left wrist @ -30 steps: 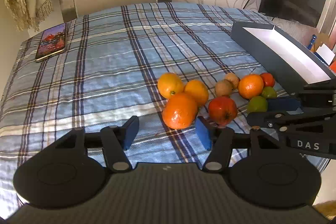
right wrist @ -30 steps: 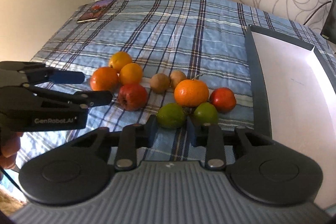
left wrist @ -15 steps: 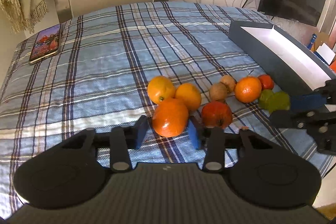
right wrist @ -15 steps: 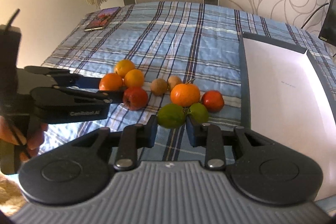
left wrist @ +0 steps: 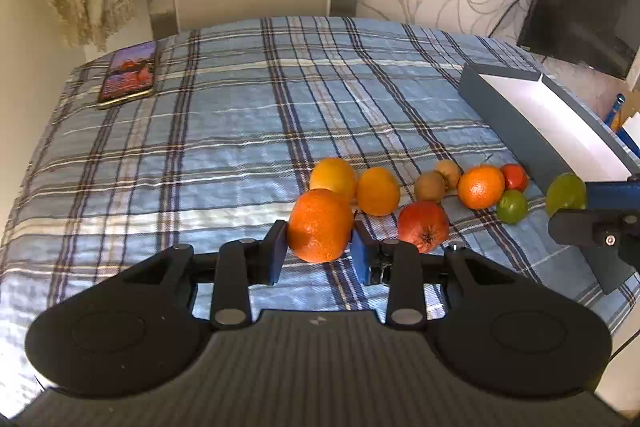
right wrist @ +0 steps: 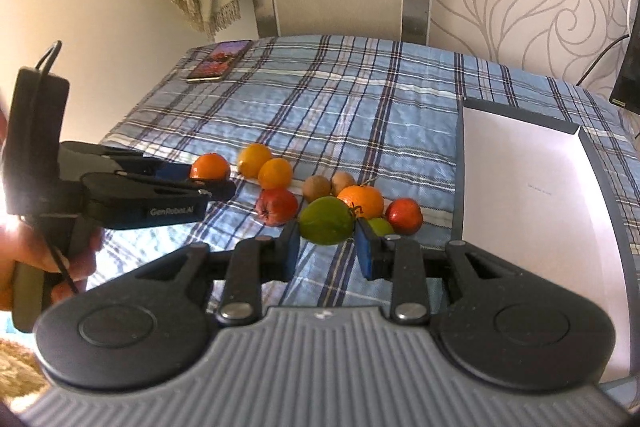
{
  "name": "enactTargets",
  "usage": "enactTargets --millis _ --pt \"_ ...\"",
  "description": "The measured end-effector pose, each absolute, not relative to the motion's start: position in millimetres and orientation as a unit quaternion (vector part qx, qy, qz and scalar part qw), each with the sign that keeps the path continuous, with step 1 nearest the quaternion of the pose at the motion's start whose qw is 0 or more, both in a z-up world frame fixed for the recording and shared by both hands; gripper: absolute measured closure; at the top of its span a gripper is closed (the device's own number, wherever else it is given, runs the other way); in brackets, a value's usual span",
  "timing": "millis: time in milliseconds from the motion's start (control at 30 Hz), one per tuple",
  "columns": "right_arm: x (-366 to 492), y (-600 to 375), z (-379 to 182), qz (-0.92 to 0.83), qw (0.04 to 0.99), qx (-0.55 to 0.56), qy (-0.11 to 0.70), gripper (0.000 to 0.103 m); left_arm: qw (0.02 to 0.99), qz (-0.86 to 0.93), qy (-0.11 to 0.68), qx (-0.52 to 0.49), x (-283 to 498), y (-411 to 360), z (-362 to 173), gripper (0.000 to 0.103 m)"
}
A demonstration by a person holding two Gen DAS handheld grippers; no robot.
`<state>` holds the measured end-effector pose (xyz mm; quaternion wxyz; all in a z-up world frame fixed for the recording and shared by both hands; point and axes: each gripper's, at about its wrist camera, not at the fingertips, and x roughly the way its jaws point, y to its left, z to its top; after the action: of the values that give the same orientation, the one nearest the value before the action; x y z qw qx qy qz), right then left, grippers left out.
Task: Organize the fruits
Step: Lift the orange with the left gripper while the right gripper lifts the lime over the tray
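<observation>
Blue plaid bedcover bears most fruit, the grey white-lined box at right sits empty; left gripper clamps a round orange, right gripper lifts a green lime.

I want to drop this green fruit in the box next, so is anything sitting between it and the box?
Nothing visible blocks it. The right gripper holds the green fruit lifted off the cloth; the box lies open just to its right, with only its low near wall to clear.
</observation>
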<state>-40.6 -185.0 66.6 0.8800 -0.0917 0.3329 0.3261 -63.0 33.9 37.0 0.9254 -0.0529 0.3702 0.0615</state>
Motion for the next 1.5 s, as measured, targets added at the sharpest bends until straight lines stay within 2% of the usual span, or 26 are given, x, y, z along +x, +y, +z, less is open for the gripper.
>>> enactTargets --millis 767,1500 --pt "-52 -211 88 0.352 0.882 -0.079 0.302 0.071 0.936 0.071 0.341 -0.041 -56 6 78 0.064" --pt "-54 -265 101 0.276 0.916 -0.037 0.288 0.071 0.945 -0.034 0.327 -0.008 -14 -65 104 0.064"
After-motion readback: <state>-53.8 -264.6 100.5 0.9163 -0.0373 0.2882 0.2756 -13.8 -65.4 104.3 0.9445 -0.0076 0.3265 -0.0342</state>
